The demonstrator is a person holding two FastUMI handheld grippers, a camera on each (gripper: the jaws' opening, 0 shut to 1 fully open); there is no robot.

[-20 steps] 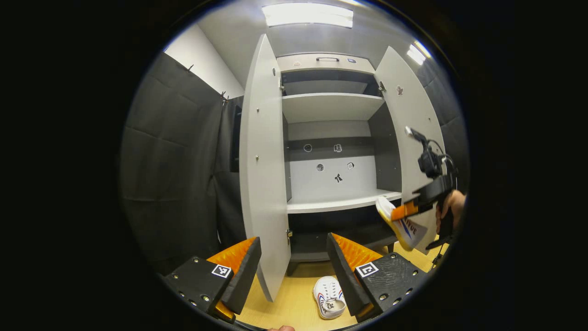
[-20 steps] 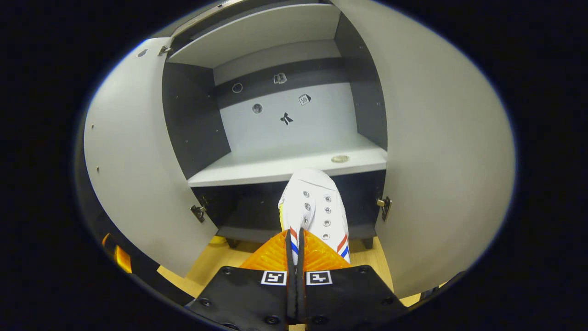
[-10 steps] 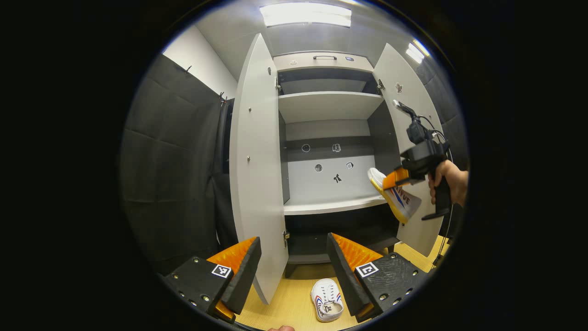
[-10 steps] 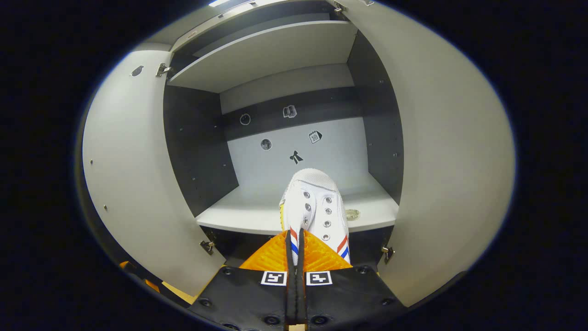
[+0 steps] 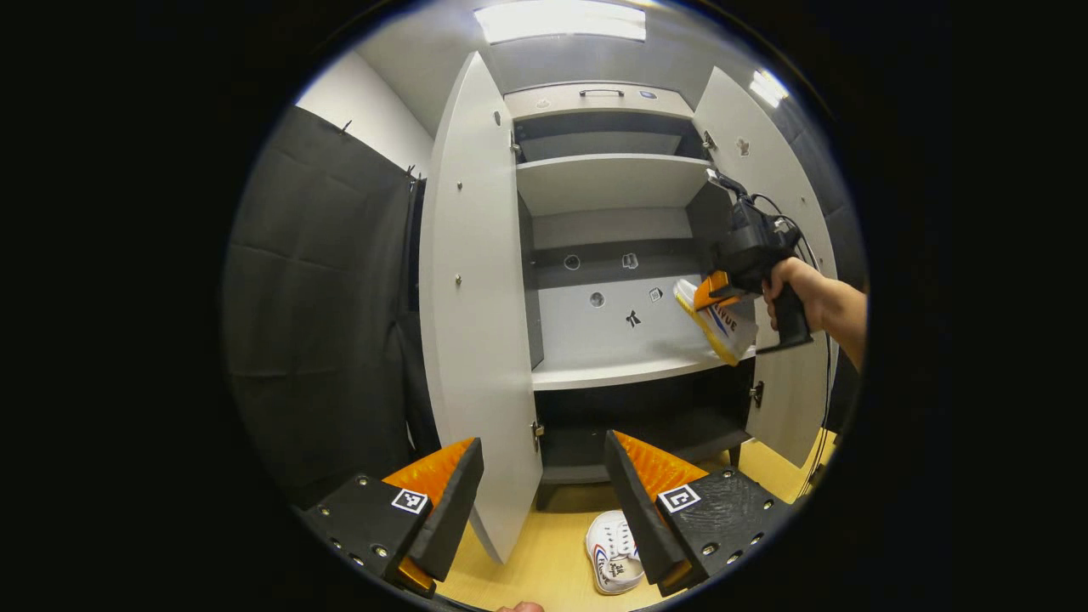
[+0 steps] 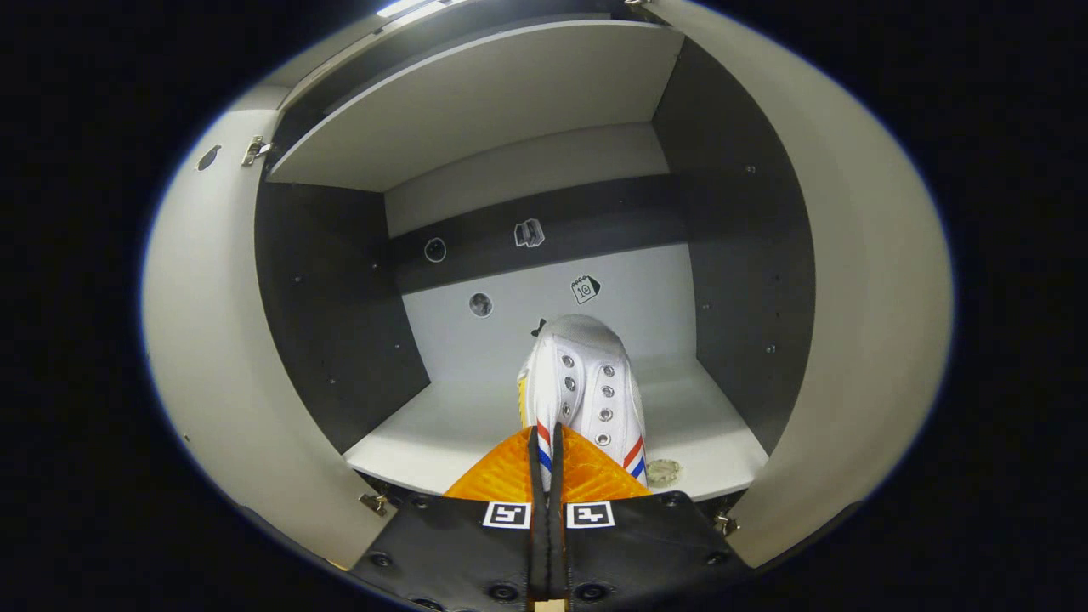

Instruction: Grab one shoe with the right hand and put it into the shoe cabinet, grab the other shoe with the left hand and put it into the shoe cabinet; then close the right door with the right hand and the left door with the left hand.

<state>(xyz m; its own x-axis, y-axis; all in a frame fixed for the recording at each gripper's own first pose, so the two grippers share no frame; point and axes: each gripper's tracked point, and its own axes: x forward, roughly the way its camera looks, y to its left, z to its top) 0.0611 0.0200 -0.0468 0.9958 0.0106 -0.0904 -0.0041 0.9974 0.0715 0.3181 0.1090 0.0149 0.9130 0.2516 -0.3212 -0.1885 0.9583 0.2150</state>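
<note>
Hanging toe-first from the clenched right gripper [image 6: 544,459], the white shoe [image 6: 582,382] points along the fingers above the middle shelf [image 6: 442,425]; left gripper [image 5: 544,493] released.

Bright ceiling panel [image 5: 561,19] glares at 12 o'clock; cabinet interior evenly lit, lower compartment shadowed; fisheye bends door edges; focus sharp.

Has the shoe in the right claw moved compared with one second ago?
Yes. The held shoe rose from below the middle shelf edge to above it, going into the cabinet.
</note>
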